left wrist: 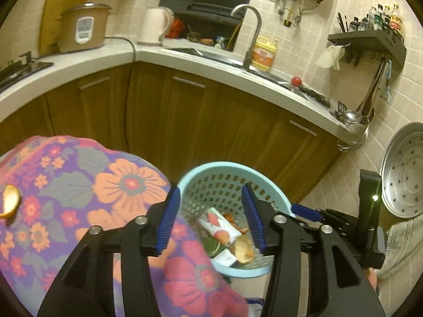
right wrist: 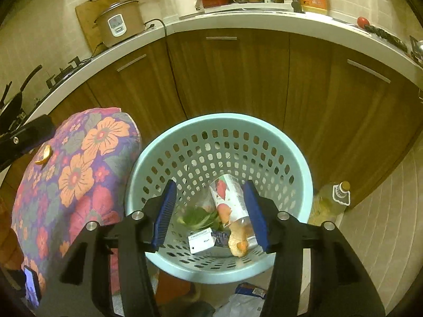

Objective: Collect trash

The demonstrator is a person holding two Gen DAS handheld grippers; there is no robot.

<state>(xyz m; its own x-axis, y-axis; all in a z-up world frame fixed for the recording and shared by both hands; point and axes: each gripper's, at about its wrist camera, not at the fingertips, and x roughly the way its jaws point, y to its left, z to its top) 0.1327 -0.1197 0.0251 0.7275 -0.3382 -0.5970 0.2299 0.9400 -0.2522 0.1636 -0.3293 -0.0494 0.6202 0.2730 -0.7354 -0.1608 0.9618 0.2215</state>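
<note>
1. Hovering above the light blue perforated basket (right wrist: 219,121), the right gripper (right wrist: 210,215) is held with its fingers apart and nothing between them; it is judged to be placed there so that dropped trash lands inside.
2. The left gripper (left wrist: 211,220) is likewise kept with its fingers apart and empty, over the seam between the basket (left wrist: 224,167) and the floral-covered surface (left wrist: 79,185).
3. Collected trash is seen at the basket's bottom: a printed wrapper (right wrist: 228,200), green leaves (right wrist: 201,218), a small white box (right wrist: 202,241) and an orange peel scrap (right wrist: 238,245).
4. One piece of peel (right wrist: 44,155) is left on the floral cover (right wrist: 76,174), well apart from the basket; it appears at the left edge of the left wrist view (left wrist: 10,202).
5. More litter, a blue and white wrapper (right wrist: 251,290), is seen on the floor just beside the basket's base.
6. The basket is set close against the covered surface, presumably so that scraps need only a short carry.
7. The task is judged unfinished while the peel and the floor litter are uncollected.
</note>
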